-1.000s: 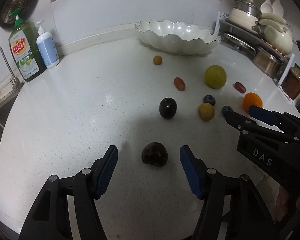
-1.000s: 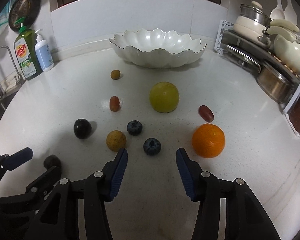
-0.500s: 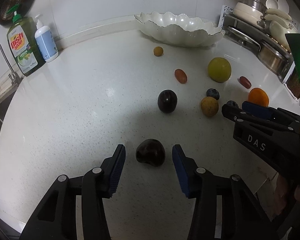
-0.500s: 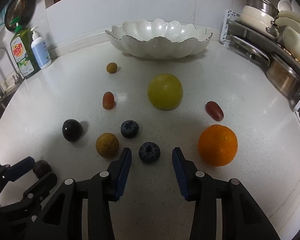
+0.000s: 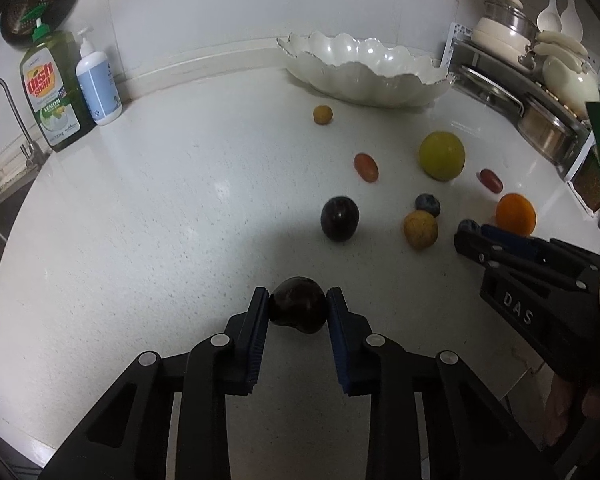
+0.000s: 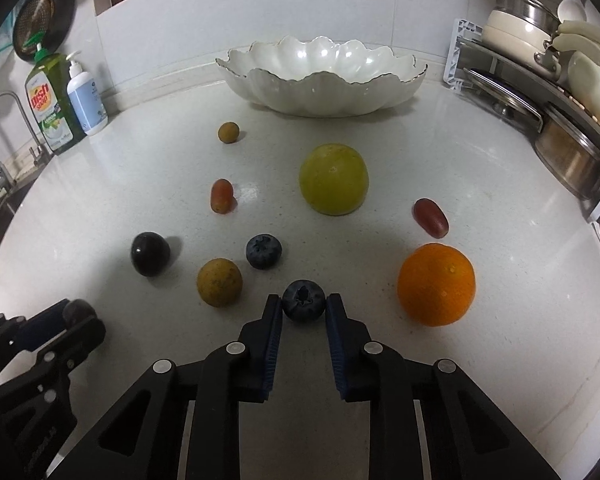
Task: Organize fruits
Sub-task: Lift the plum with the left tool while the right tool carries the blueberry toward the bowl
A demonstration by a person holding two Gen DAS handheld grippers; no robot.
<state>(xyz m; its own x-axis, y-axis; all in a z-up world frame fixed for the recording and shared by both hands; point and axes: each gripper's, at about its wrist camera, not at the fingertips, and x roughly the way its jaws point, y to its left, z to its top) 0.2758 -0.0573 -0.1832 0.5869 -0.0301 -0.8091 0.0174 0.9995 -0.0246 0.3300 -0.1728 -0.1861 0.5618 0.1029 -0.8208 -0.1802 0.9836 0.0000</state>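
Fruits scattered mid-counter; bowl (image 6: pixel 320 76) empty at upper centre, dead ahead of both grippers. Left gripper (image 5: pixel 298 310) jaws just closing, now clamped on dark plum (image 5: pixel 298 311) at bottom centre. Right gripper (image 6: pixel 303 307) jaws just closing too, pinching blueberry (image 6: pixel 303 300), bottom centre. Both fruits round, no long axis to mind. Bowl looks nearer right gripper. Right view shows bowl interior bare; left view shows only outer wall. Orange (image 6: pixel 436 284) sits just right of right jaws.

White counter (image 6: pixel 480 152): bowl (image 6: pixel 320 92) at back; before it green fruit (image 6: pixel 333 184), orange (image 6: pixel 436 284), plum (image 6: pixel 149 253), blueberries, grapes.
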